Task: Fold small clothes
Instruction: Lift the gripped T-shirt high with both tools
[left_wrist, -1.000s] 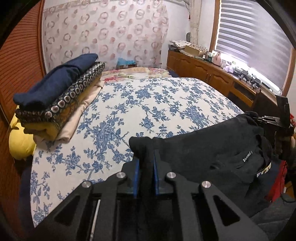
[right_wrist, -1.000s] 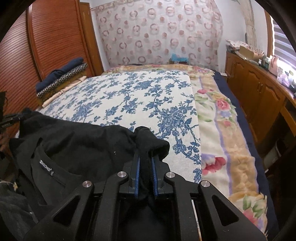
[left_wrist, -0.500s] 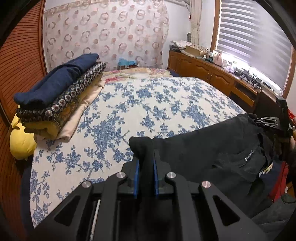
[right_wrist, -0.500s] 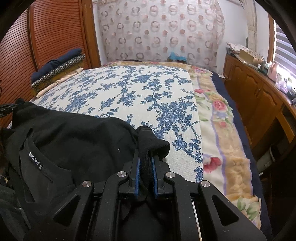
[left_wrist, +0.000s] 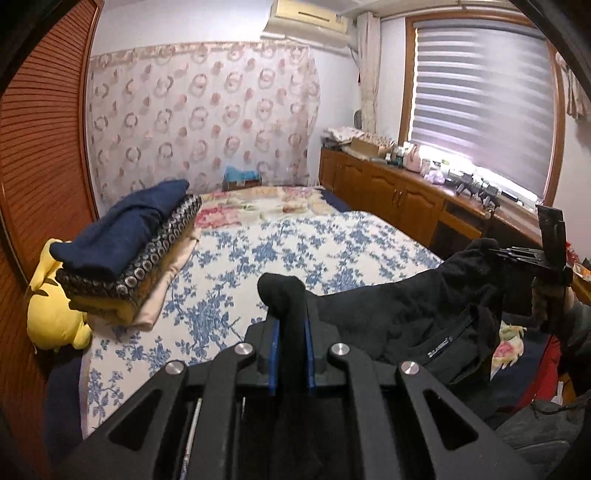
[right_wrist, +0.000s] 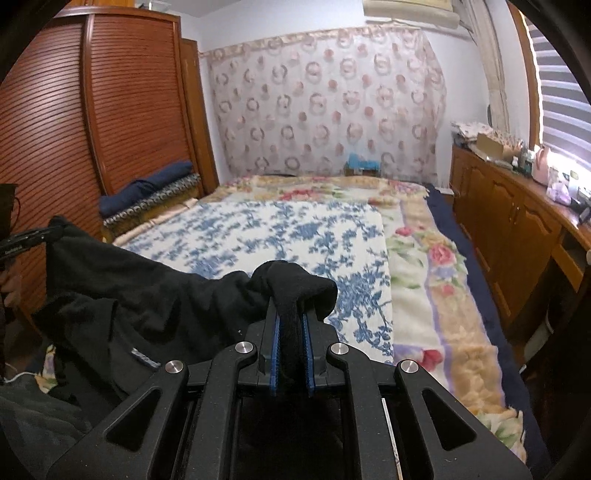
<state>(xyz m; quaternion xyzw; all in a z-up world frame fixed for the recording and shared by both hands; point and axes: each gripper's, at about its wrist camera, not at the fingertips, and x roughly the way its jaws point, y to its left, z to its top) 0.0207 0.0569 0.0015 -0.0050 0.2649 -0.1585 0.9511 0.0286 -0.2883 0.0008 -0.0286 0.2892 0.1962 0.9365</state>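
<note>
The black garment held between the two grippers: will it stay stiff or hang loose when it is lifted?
Probably floppy: the black garment sags between the left gripper and right gripper. It bunches softly above each closed pair of fingers, so it likely drapes. It seems light, but weight is uncertain.

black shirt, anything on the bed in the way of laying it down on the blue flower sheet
Nothing visible does. The black shirt hangs stretched between the left gripper and right gripper, and the blue floral sheet ahead lies bare. The folded clothes stack sits off at its left edge.
</note>
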